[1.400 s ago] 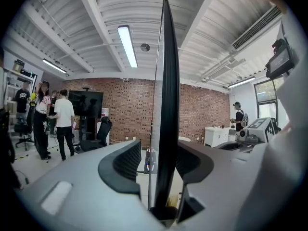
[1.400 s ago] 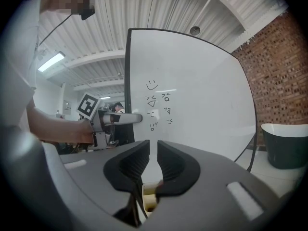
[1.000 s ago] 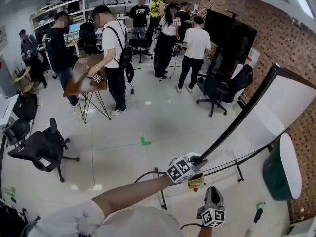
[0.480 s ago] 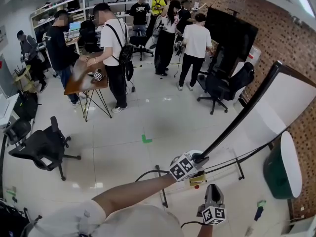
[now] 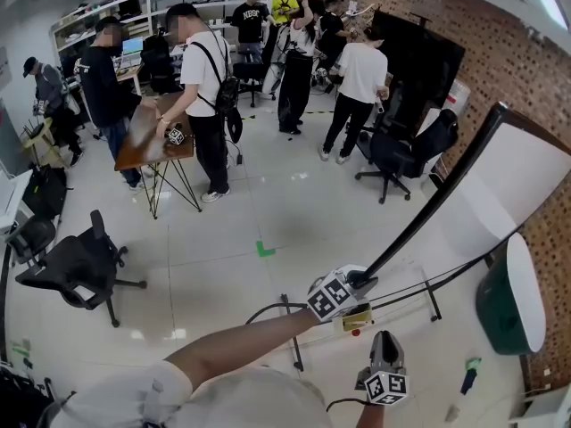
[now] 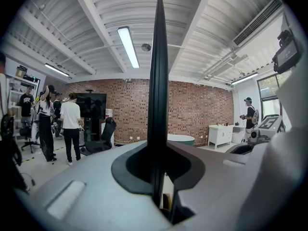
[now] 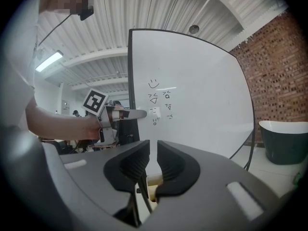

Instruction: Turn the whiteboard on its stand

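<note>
While a group of people (image 5: 357, 74) is standing around a small table (image 5: 147, 148) at the far end of the room, the whiteboard (image 5: 513, 190) is leaning at a tilt on its stand (image 5: 434, 303) at the right of the head view, in front of the brick wall (image 5: 500, 43), its black frame edge running down towards the person; its white face is showing a few small handwritten marks in the right gripper view; a dark green tub (image 5: 504, 310) is sitting on the floor near the board, at the right edge; a black office chair (image 5: 76, 270) is standing well apart at the left; the left gripper (image 5: 362, 283) is clamping the thin black edge of the whiteboard near its lower corner, the edge running upright between its jaws in the left gripper view; the right gripper (image 5: 385, 340) is hovering nearer the person, apart from the board, its jaws standing a narrow slit apart and pinching nothing; a small green mark (image 5: 262, 251) is lying on the floor between the table and the grippers.
</note>
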The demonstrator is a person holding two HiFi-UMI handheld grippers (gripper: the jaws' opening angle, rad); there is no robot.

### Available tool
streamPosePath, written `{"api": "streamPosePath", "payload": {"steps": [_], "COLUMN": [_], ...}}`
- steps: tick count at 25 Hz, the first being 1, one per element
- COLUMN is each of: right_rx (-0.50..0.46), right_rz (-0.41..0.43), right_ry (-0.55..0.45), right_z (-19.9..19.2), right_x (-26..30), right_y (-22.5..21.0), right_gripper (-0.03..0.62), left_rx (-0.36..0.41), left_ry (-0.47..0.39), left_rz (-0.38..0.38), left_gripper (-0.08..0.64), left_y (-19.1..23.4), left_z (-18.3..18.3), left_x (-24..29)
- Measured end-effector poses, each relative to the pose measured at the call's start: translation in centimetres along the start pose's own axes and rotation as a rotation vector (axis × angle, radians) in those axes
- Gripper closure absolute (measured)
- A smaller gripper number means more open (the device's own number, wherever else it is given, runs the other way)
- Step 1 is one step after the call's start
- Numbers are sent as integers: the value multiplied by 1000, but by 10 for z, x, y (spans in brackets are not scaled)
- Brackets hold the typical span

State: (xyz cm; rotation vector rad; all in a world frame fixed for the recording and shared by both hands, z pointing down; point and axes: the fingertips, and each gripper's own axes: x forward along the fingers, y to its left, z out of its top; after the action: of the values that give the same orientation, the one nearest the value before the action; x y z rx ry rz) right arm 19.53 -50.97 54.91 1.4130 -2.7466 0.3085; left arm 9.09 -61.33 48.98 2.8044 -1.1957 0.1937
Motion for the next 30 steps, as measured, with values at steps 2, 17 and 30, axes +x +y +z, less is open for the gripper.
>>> {"api": "streamPosePath", "payload": {"steps": [2,17,30], "right_rx": [1,5,-16], "right_rz": [-3,-36,-39], "right_ry": [0,3,15], "right_z": [0,-7,-6], "right_x": [-1,-19,-45], "right_y": [2,16,27], "right_gripper": [537,537,538], "left_rx": [-2,-30,-58], "left_ry": [-2,-21,-40], "left_rz": [-1,-45,-56], "left_gripper": [499,497,494], "left_y": [2,-11,-28], "left_z": [0,-1,-4], "left_x": [-1,-16,-31]}}
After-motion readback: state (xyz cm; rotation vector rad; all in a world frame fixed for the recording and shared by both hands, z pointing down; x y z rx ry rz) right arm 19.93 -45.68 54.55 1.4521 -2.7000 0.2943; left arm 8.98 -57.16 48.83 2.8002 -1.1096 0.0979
